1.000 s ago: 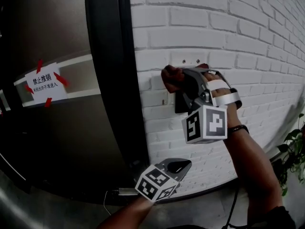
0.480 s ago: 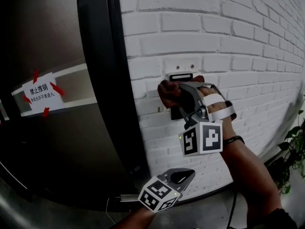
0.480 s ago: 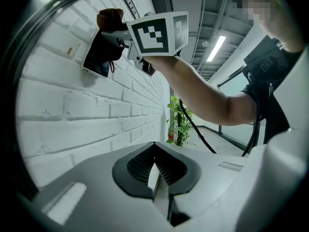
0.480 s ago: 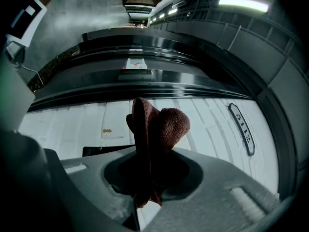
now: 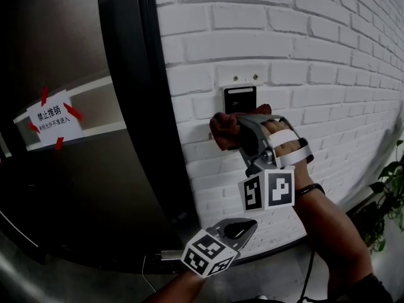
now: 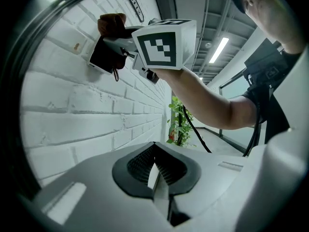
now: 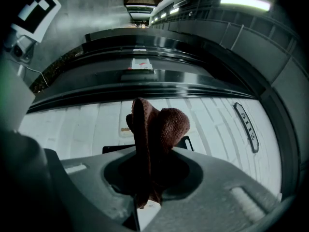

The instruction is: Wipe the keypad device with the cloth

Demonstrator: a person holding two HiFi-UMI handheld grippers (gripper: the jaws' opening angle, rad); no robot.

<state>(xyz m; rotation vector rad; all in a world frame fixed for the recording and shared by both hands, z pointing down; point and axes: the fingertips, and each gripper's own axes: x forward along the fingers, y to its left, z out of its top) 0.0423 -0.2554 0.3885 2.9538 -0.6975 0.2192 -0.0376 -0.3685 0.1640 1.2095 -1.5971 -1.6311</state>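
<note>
While the right tongs (image 5: 242,133) squeeze the fuzzy brown cloth (image 5: 222,130), the cloth presses on the lower part of the flat black keypad box (image 5: 240,98) on the white brick wall (image 5: 315,74). The left tongs (image 5: 238,223) hang lower down, closed together with nothing in them

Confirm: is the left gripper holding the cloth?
No, the left gripper is shut on nothing; the cloth is clamped in the right gripper.

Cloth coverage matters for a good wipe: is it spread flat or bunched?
Bunched. The cloth stands as a folded wad clamped in the right gripper, over the keypad's lower part.
</note>
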